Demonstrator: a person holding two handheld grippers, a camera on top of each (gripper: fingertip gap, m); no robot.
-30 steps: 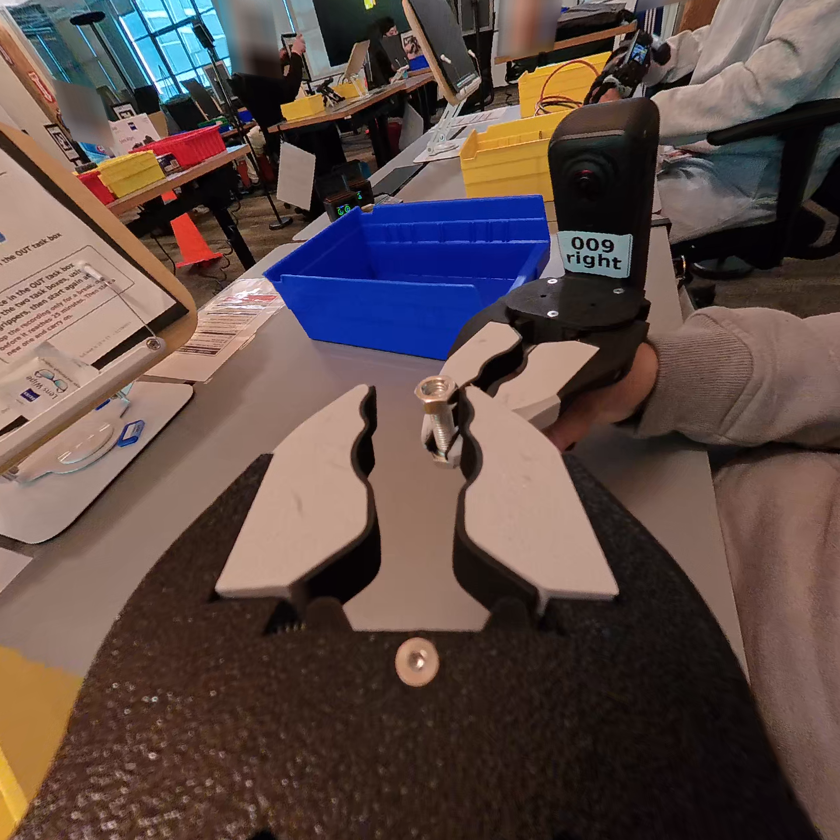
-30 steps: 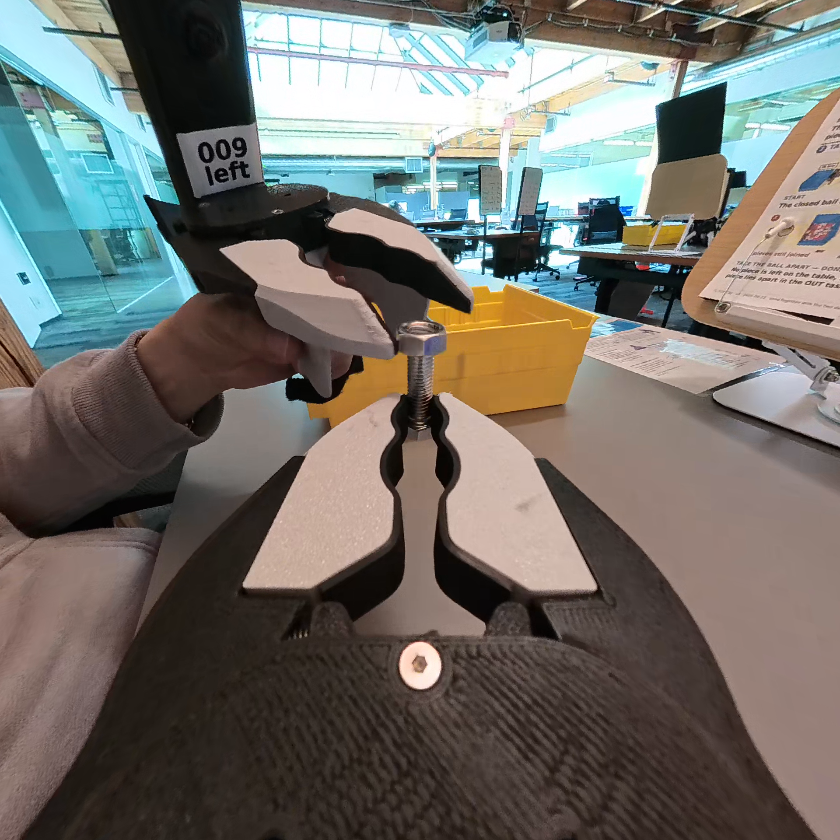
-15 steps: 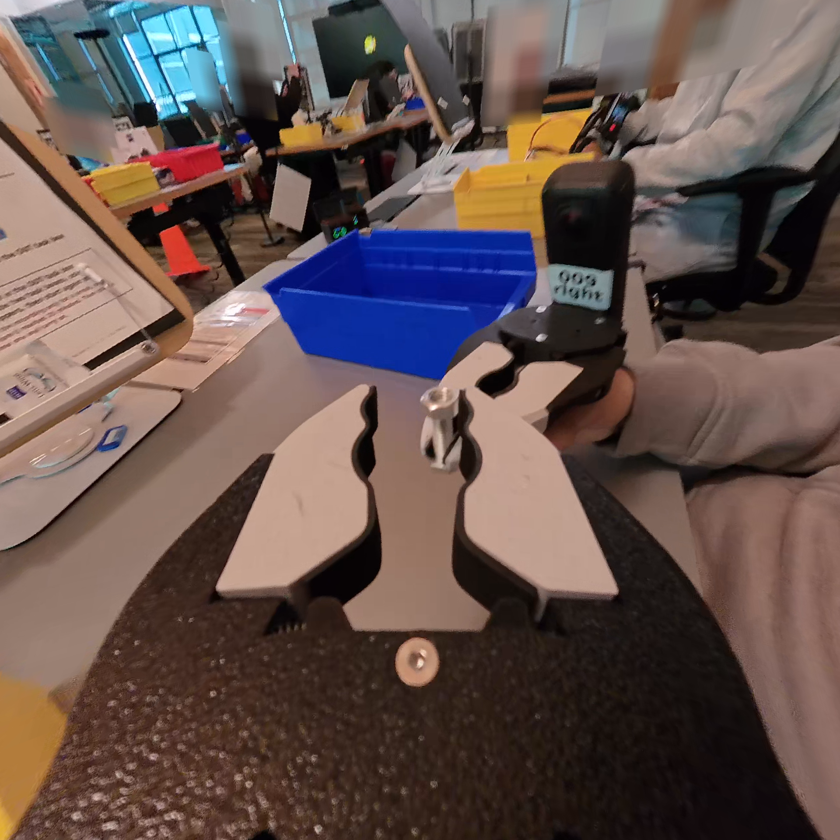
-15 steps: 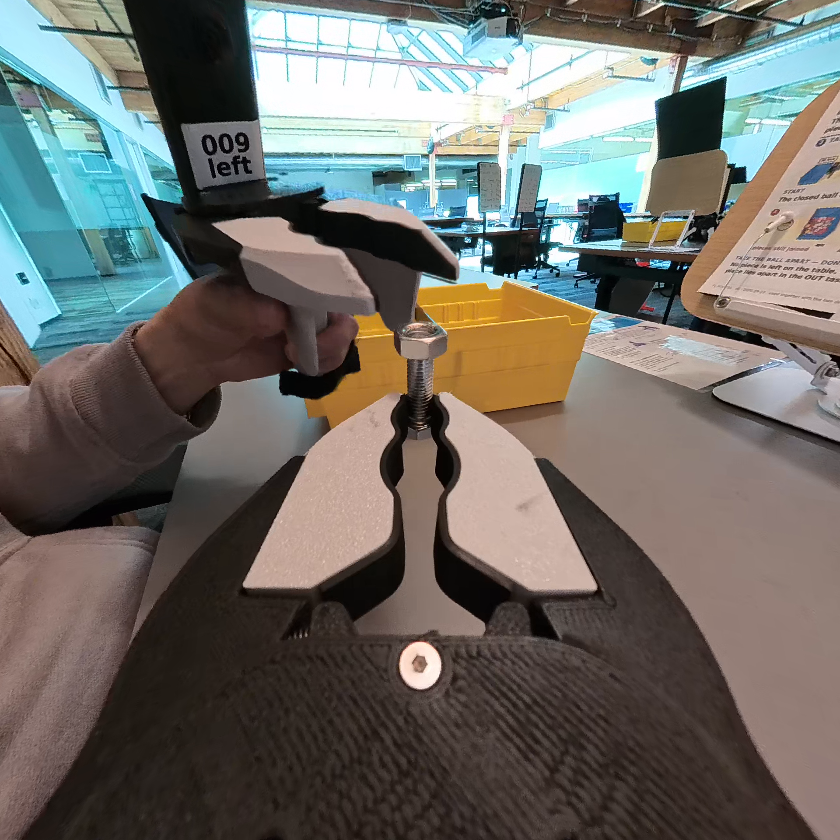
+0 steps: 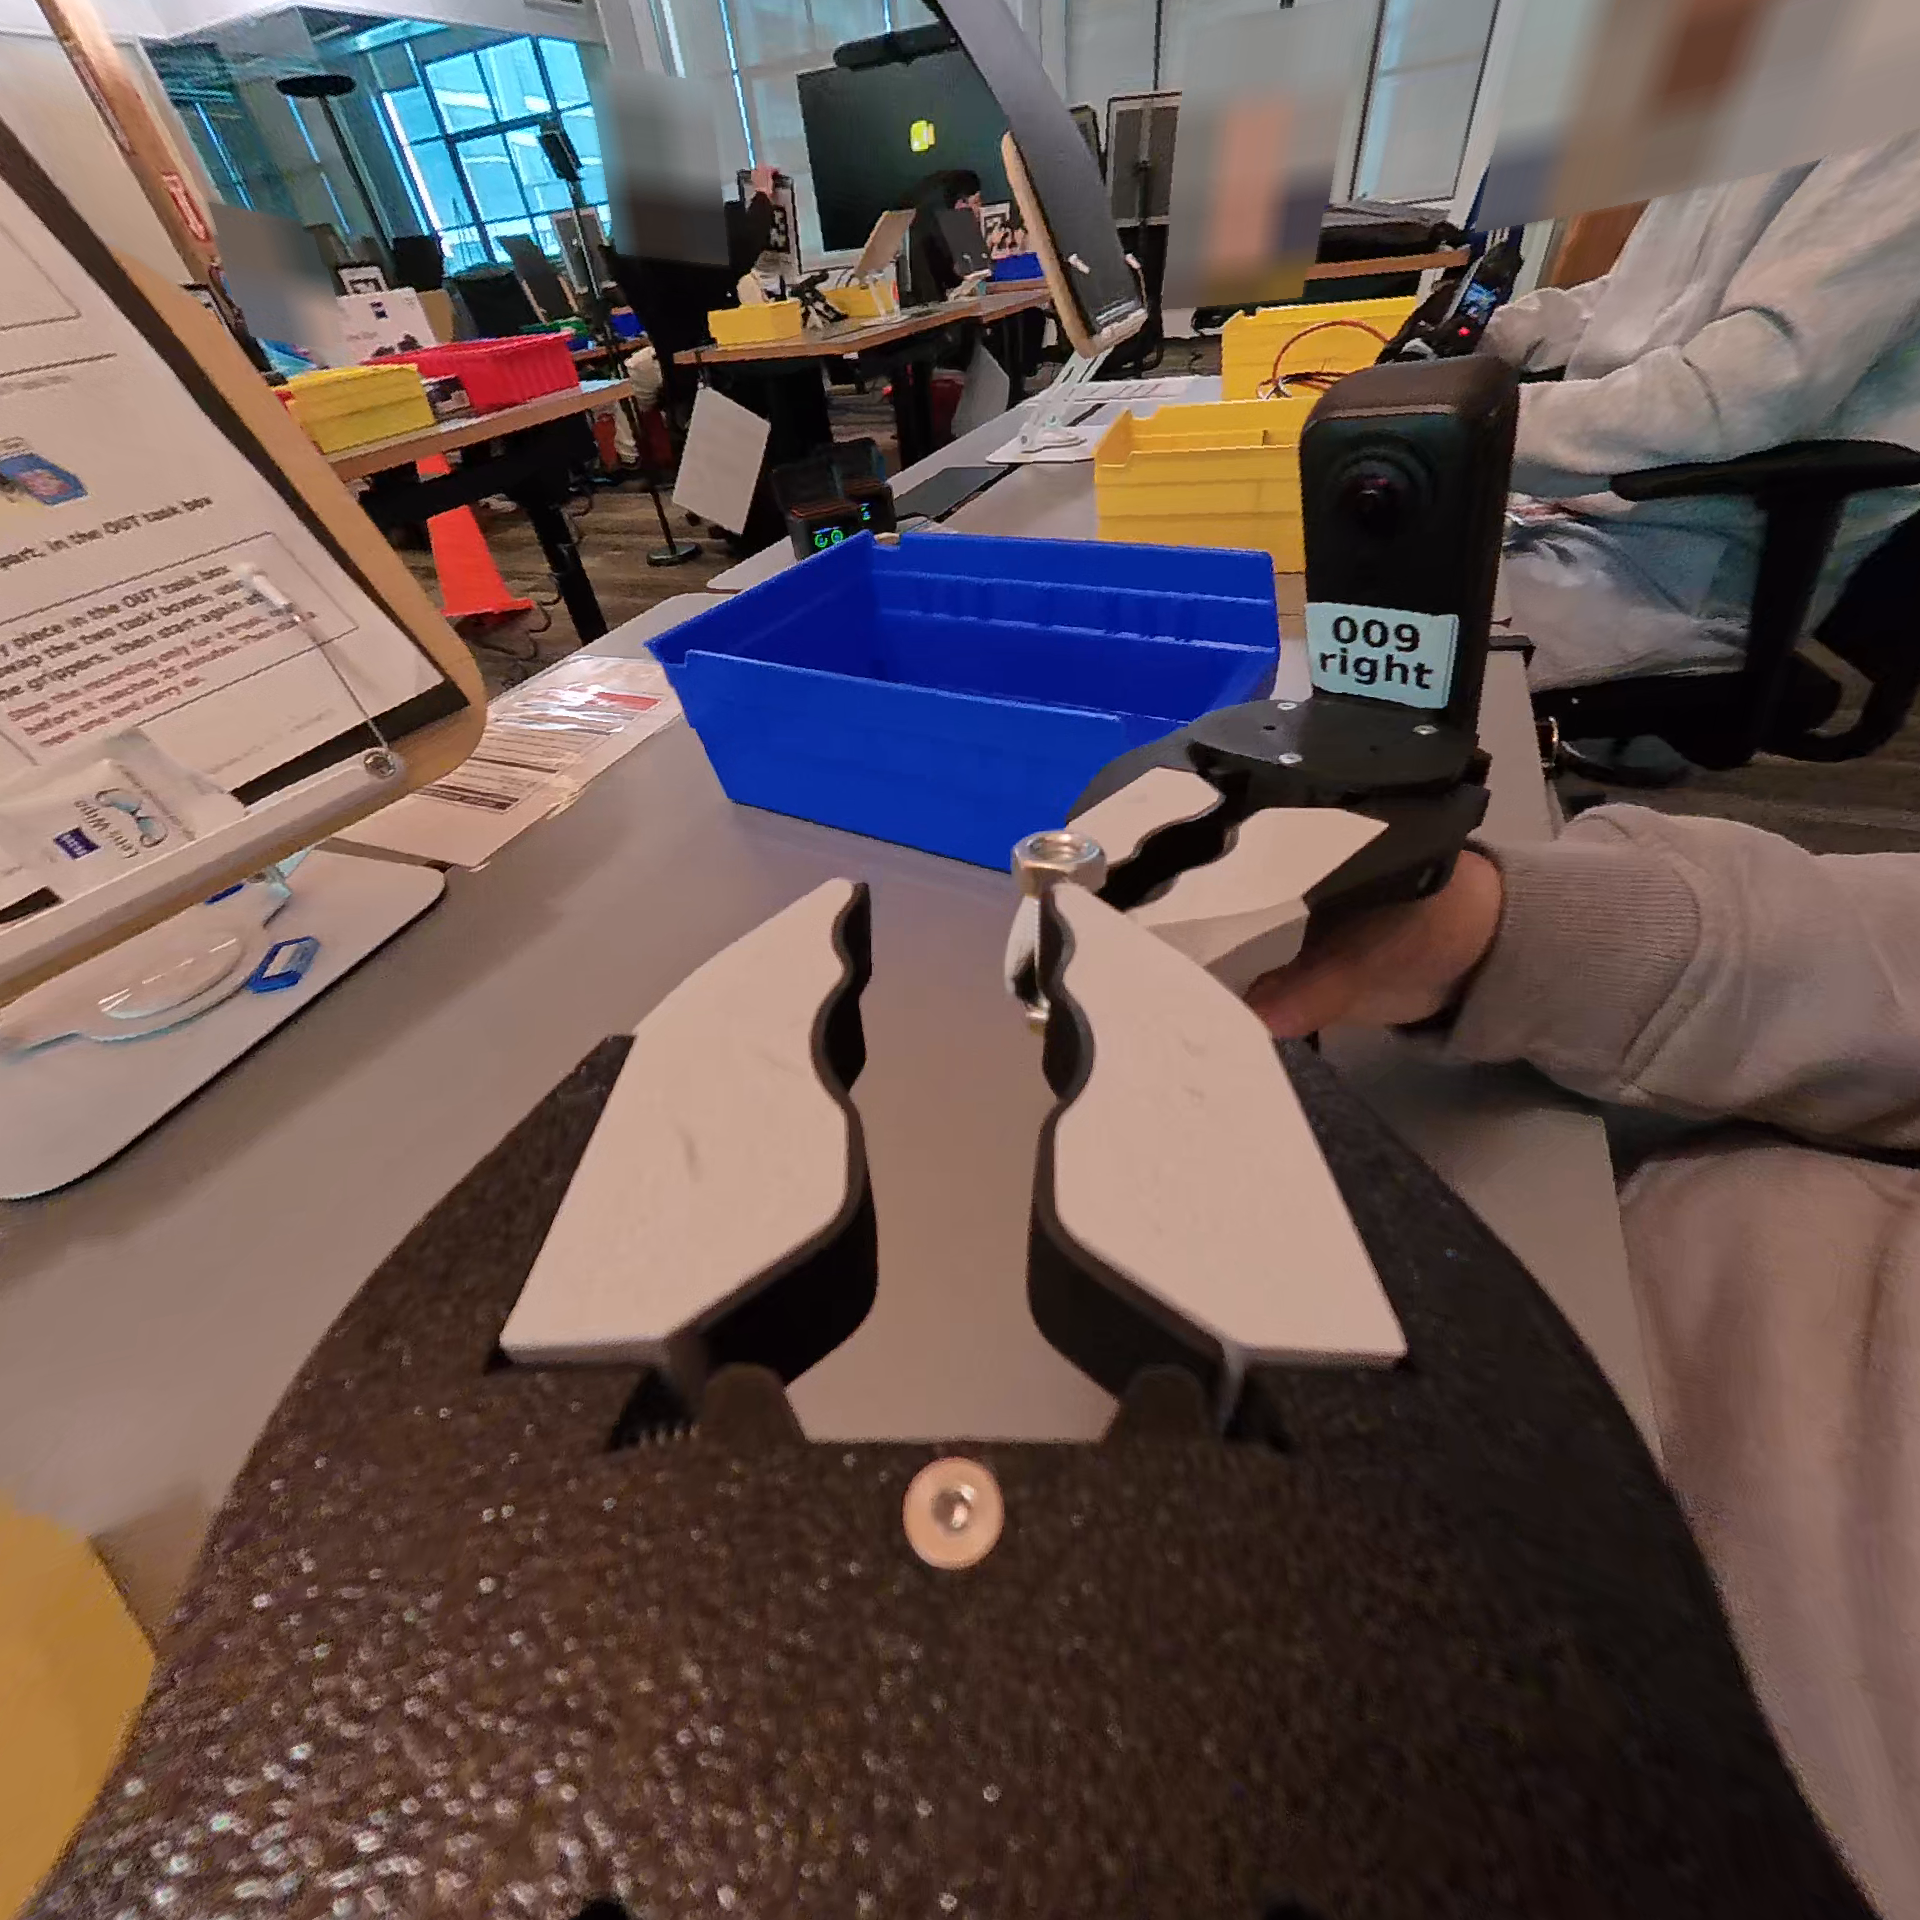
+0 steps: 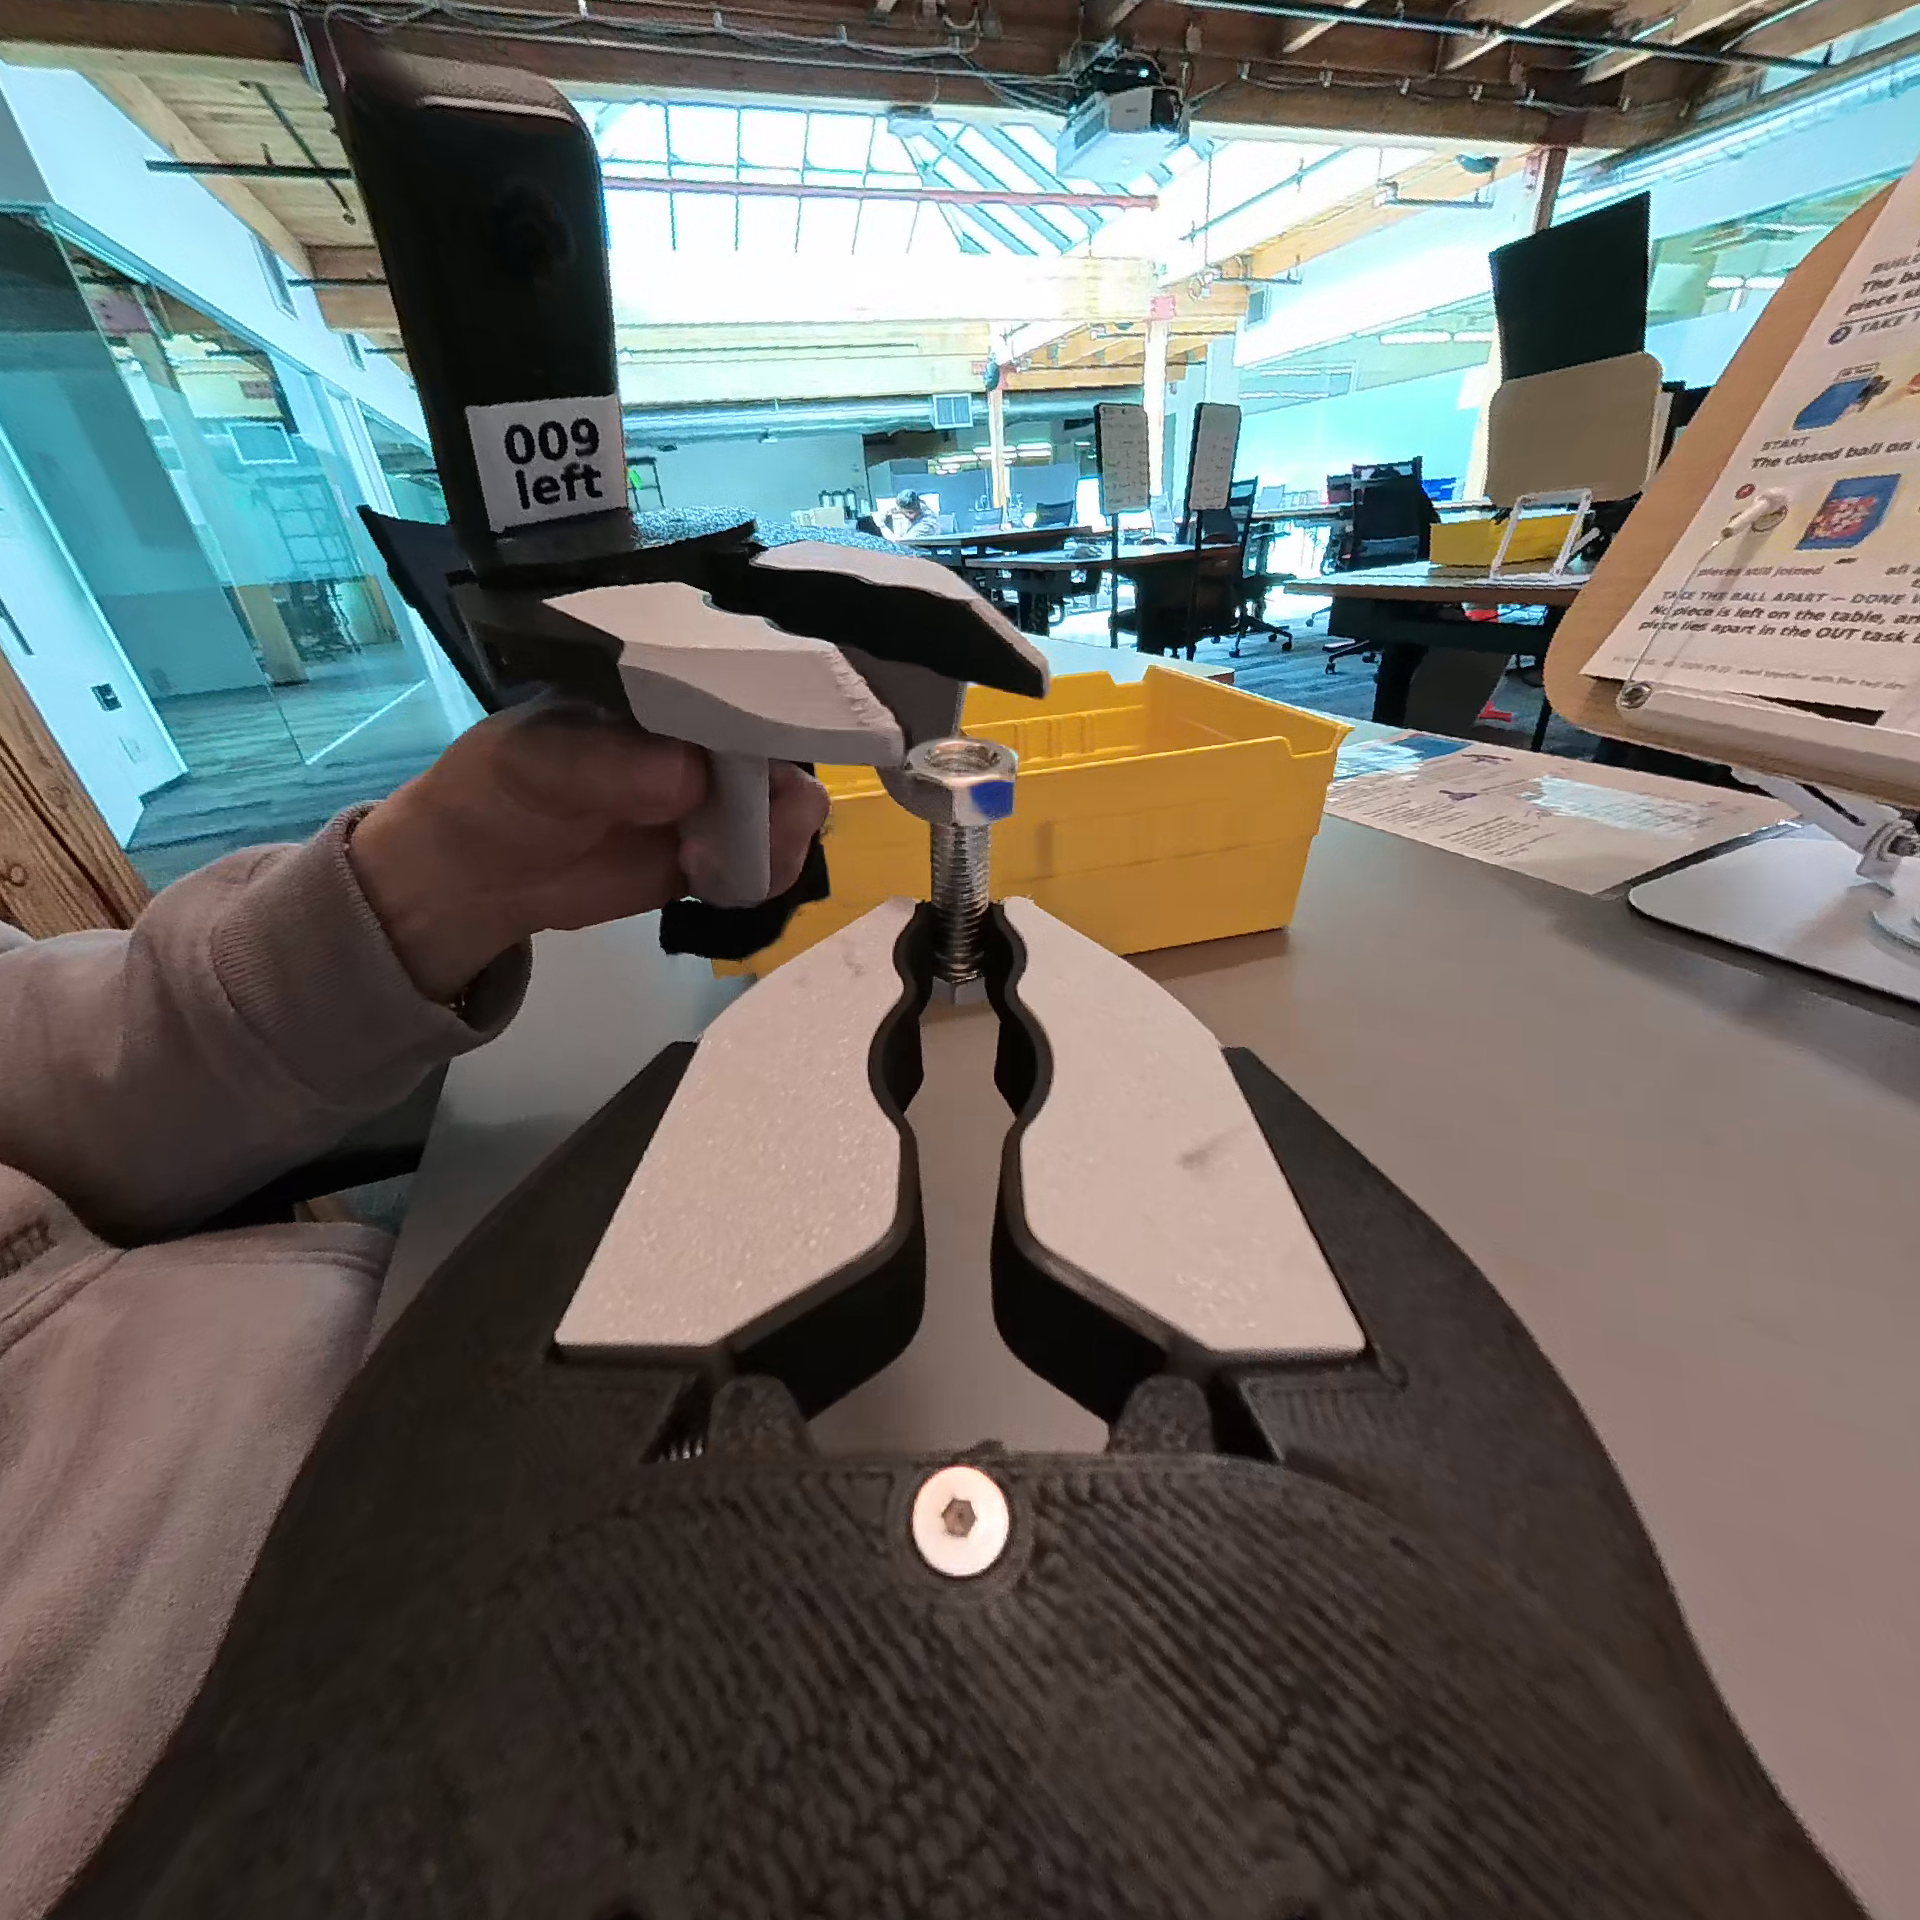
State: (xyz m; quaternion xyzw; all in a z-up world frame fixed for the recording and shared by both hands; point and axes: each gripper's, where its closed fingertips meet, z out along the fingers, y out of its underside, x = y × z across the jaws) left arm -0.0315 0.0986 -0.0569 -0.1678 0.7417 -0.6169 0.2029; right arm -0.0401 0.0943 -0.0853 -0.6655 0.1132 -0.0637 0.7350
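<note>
My right gripper (image 6: 958,925) is shut on the lower shank of a silver bolt (image 6: 958,894) and holds it upright over the grey table (image 6: 1507,1091). A hex nut (image 6: 961,774) with a blue mark sits at the bolt's top. My left gripper (image 5: 956,914) is open. The bolt (image 5: 1032,961) lies against the inner edge of its right finger (image 5: 1143,1091), and the nut (image 5: 1058,858) stands just above that fingertip. The left finger is clear of it. In the right wrist view the left gripper (image 6: 951,717) hovers over the nut with its near fingertip at the nut's edge. The right gripper (image 5: 1117,868) also shows in the left wrist view.
A blue bin (image 5: 966,707) stands on the table beyond the grippers. A yellow bin (image 6: 1122,831) stands behind the bolt. A board with printed sheets on a stand (image 5: 208,623) is at the left. Papers (image 5: 561,748) lie beside it. A seated person (image 5: 1714,364) is at the far right. Both grippers' tips are close together, under 4 cm apart.
The left gripper has shifted so that the bolt went from between its fingers to against its right finger. Its jaws narrowed slightly. The nut's blue mark has come into view. The right gripper's grasp is unchanged.
</note>
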